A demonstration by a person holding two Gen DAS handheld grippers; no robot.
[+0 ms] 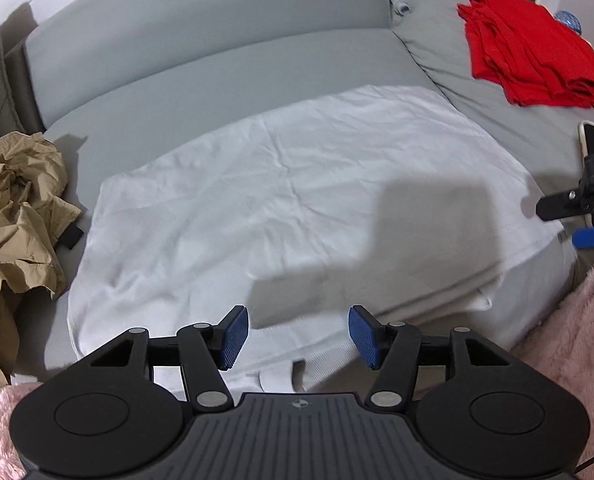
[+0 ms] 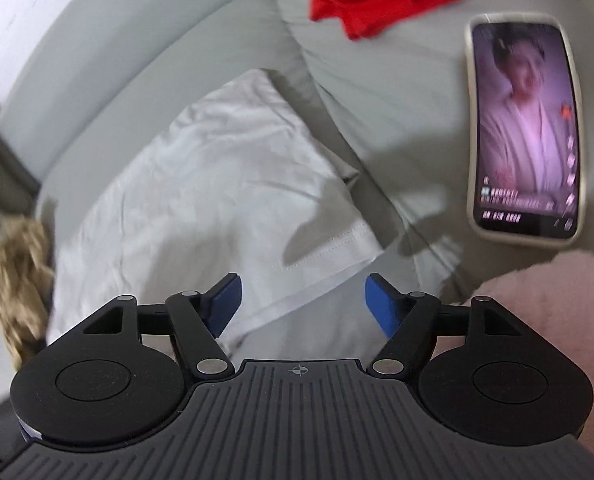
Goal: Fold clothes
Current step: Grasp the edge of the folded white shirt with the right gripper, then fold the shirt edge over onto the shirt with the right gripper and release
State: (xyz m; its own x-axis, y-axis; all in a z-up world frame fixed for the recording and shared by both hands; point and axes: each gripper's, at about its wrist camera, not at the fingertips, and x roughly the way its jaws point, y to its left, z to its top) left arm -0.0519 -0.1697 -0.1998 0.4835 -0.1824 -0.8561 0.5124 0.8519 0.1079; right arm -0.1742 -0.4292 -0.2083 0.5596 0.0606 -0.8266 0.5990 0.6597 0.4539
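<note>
White garment [image 1: 281, 184] lies folded into a rough rectangle, spread flat across the centre of the left wrist view on the grey sofa [image 1: 201, 60]. Surface is creased; a stitched hem shows at its lower right edge in the right wrist view.

Left gripper [image 1: 298, 334], at lower centre of its frame, stands with jaws apart. Nothing lies between the blue pads [image 1: 233, 338]; the garment's near edge is seen through the gap, and contact cannot be told.

Right gripper [image 2: 301, 304], at lower centre of its own frame, also has jaws spread, with no cloth pinched. The hem sits behind and between the fingers. This view is motion-blurred.

Red clothes [image 1: 533, 52] lie stacked folded at upper right, well apart from the white garment. A crumpled tan garment [image 1: 17, 216] sits at the left edge, just beside the white one. A phone [image 2: 525, 128] with lit screen lies face up at right of the right wrist view. Pink fleece [image 2: 545, 300] fills the lower right corner.
</note>
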